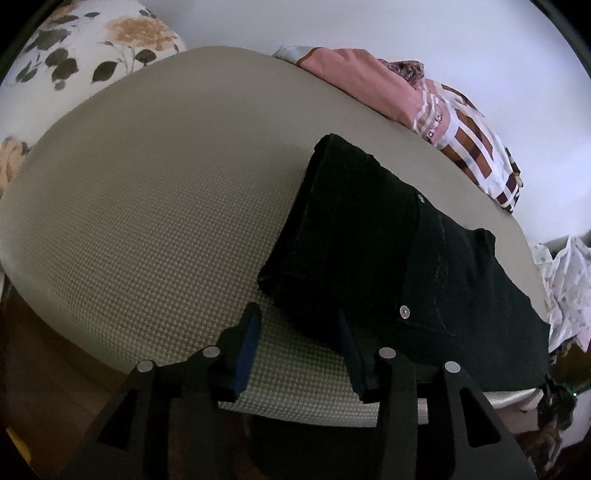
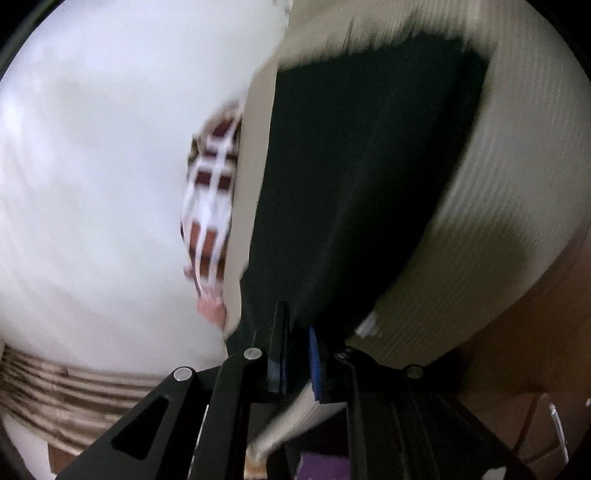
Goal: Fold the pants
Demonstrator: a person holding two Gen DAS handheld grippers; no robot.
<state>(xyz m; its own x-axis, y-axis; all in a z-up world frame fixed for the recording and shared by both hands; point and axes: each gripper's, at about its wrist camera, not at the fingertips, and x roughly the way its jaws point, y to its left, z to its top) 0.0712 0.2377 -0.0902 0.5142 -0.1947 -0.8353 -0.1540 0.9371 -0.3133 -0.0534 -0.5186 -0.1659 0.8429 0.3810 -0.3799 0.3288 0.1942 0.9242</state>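
Beige textured mat (image 1: 147, 206) — black pants (image 1: 388, 251), white wall (image 1: 406, 33).

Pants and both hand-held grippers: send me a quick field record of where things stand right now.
pants: black pants, folded into a compact stack on the beige textured mat
left hand-held gripper: open, holding nothing, low at the near edge of the pants
right hand-held gripper: fingers close together at the pants edge; blurred, so a grip cannot be confirmed
beside mat: pile of pink and checked clothes
view quality: right wrist view motion-blurred
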